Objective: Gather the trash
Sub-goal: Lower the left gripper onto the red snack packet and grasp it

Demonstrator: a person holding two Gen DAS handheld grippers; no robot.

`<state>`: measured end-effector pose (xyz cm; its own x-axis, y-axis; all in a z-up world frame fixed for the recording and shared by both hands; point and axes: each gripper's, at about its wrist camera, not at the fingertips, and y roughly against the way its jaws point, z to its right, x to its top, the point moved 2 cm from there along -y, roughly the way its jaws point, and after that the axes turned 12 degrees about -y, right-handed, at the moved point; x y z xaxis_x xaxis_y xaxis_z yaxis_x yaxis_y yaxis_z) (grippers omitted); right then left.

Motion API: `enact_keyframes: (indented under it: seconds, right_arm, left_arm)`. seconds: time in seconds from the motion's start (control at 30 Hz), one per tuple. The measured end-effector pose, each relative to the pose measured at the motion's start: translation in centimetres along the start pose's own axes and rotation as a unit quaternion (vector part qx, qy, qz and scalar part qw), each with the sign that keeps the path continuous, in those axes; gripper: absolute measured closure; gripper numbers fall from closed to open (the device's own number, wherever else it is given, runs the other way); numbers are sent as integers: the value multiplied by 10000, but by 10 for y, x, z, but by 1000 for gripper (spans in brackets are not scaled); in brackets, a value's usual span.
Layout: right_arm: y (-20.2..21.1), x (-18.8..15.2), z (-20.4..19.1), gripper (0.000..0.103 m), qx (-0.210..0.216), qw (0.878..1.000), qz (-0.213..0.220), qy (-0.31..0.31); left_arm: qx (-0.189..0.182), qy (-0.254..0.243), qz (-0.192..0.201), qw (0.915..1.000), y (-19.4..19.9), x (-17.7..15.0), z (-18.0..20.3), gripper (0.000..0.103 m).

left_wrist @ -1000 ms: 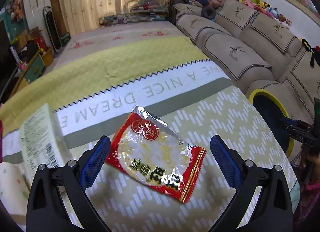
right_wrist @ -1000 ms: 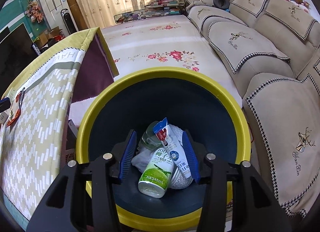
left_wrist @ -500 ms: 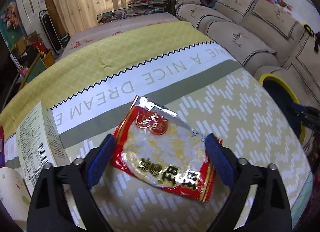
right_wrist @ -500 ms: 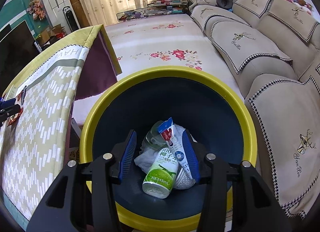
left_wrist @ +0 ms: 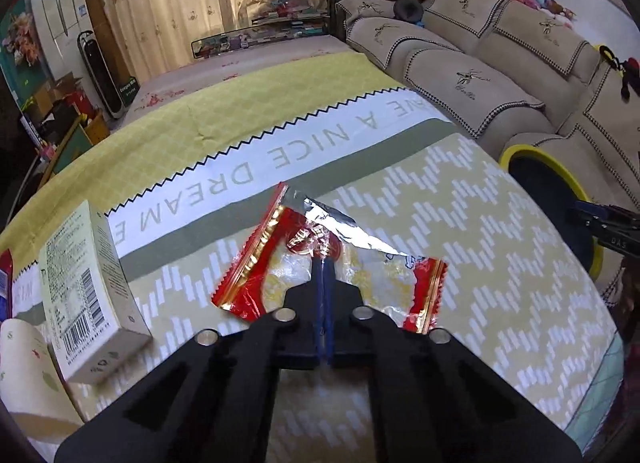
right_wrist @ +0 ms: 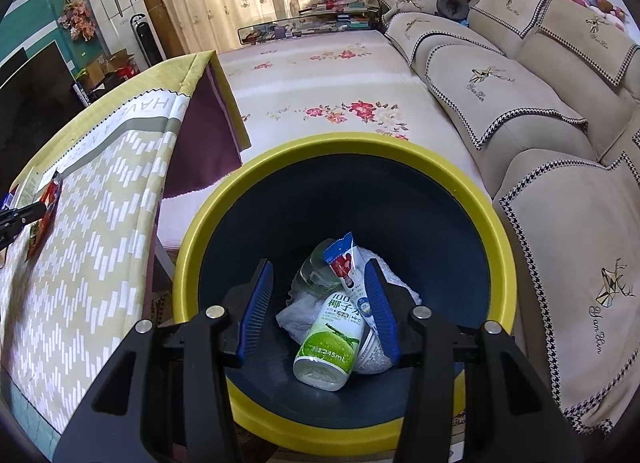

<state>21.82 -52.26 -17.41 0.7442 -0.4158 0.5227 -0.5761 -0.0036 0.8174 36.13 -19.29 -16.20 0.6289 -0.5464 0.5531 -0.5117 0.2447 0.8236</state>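
Observation:
My left gripper (left_wrist: 323, 263) is shut on a red and silver snack wrapper (left_wrist: 276, 263), pinching its middle so its sides crumple upward on the patterned tablecloth (left_wrist: 500, 263). My right gripper (right_wrist: 318, 299) is open and empty, hovering over the yellow-rimmed dark bin (right_wrist: 280, 167). Inside the bin lie a green-label drink bottle (right_wrist: 328, 347), a blue and white wrapper (right_wrist: 348, 263), a clear cup and white paper. The bin also shows in the left wrist view (left_wrist: 560, 179) past the table's right edge.
A pale carton box (left_wrist: 84, 283) lies on the table left of the wrapper. A beige sofa (right_wrist: 540, 103) runs along the right. A floral floor mat (right_wrist: 328, 95) lies beyond the bin. The left gripper (right_wrist: 20, 215) shows at the far left.
My left gripper has closed from wide open onto the snack wrapper, folding it. My right gripper has stayed open over the bin, shifting only slightly.

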Motion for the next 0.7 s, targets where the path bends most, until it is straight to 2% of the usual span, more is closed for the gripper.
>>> enact_keyframes:
  seconds: [0.23,0.3,0.33,0.37,0.4,0.43,0.7]
  right_arm:
    - [14,0,11,57,15,9999,121,-101]
    - [15,0,11,57,17,9999,123,-98]
    - [14,0,11,57,19,9999,120,-96]
    - [14,0,11,57,28,9999,113,-96]
    - [13,-1,11,57,40,9999,102,-94]
    - [12,-1,11,57,51,9999,87,-92]
    - [4,0,8,57,58,10000,24,-69]
  left_arm:
    - [-115,-128,137,9998,23,-5,11,102]
    - [-69,-122,156,9998,29,1,8,99]
    - [-27,-170,198,9997,29,4,7,71]
    - [27,-234,213,9995,29,5,5,28]
    - [39,-270,261,9993,30,6,2,16]
    - [10,-316,340,9989,29,7,0,14]
    - [20,-291,0,9996,-2,14,-14,13]
